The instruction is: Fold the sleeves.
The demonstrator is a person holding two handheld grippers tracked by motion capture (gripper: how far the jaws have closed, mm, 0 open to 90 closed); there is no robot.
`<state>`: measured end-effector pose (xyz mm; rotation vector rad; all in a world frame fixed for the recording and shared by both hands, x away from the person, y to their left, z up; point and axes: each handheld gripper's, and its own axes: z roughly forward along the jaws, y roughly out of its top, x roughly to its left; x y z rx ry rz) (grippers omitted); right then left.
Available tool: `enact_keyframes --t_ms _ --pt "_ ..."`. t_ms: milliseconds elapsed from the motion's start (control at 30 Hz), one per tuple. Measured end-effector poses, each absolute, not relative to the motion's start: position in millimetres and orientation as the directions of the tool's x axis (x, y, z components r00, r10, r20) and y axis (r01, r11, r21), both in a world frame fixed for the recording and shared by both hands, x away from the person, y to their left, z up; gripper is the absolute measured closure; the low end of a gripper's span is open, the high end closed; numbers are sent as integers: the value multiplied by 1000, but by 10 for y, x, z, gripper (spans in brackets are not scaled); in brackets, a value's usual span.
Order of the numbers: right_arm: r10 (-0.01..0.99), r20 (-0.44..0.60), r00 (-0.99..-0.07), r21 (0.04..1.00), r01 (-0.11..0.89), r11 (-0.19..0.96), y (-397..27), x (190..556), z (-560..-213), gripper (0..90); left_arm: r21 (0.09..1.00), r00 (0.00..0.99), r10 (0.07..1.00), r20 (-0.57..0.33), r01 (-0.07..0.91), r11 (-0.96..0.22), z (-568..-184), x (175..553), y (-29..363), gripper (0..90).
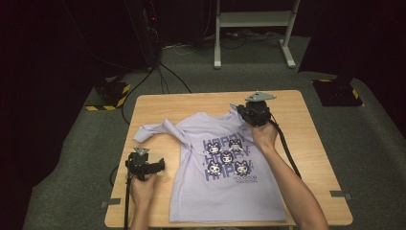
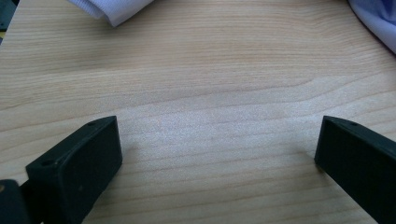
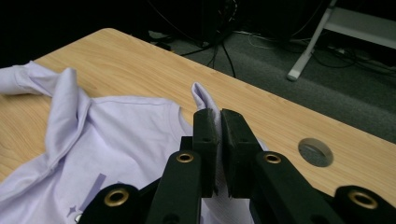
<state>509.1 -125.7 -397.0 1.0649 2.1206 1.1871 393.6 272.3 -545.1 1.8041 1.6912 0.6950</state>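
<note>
A lilac T-shirt with a cartoon print lies face up on the wooden table. Its left sleeve stretches out crumpled toward the table's left. My right gripper is shut on the shirt's right sleeve near the shoulder, lifting a fold of fabric between the jaws; in the high view this gripper sits at the shirt's upper right. My left gripper hovers over bare wood left of the shirt, jaws wide open and nothing between them. A sleeve edge shows at that view's top.
A round cable hole sits in the tabletop near the right gripper. Beyond the table's far edge is grey carpet with cables and a white stand's legs. Bare wood lies right of the shirt.
</note>
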Motion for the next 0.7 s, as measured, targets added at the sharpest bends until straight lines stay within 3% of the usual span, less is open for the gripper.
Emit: enact_keyframes --t_ms 367,700 --pt "798 -18 -603 870 384 309 -984 5183 -3964 846 709 67 998 -7 704 -42 -5451 3936 2723 8" --pt "770 -17 -638 850 397 348 -651 5273 -4267 841 709 67 998 -7 704 -42 -5452 3936 2723 8"
